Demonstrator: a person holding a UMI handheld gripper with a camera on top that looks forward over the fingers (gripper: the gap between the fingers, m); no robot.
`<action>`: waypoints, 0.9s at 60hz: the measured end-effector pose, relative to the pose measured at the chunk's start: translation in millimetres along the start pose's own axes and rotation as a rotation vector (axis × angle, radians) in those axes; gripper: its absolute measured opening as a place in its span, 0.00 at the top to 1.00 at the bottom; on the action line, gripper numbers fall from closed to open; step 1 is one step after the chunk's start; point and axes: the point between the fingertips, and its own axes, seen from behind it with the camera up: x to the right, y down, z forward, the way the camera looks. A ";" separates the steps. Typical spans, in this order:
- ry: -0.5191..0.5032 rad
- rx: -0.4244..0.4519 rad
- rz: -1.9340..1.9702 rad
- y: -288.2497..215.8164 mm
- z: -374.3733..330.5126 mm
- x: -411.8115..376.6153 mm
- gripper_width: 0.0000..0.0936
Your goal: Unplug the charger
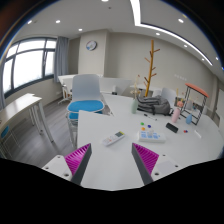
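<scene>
My gripper (112,155) is open and empty, held above a white table (110,170). Its two magenta pads (79,160) stand wide apart. Just ahead of the fingers, a small white elongated thing (115,138) lies flat on the table; it looks like a power strip or a charger, but I cannot tell which. No cable or plug shows clearly. Nothing is between the fingers.
Small colourful items (150,131) and a black object (172,127) lie to the right beyond the fingers. A wooden branch stand (153,70) and a dark basket (150,103) stand further back. A chair with a blue seat (86,100) is at the table's far end.
</scene>
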 end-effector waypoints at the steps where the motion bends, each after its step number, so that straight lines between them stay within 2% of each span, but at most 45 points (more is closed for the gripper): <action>1: 0.009 0.000 -0.001 0.0 0.3 3.0 0.09; 29: 0.259 -0.032 0.096 47.9 56.1 177.5 0.09; 42: 0.269 0.010 0.088 53.1 102.2 218.1 0.09; 54: 0.208 0.055 0.092 52.2 177.8 231.2 0.09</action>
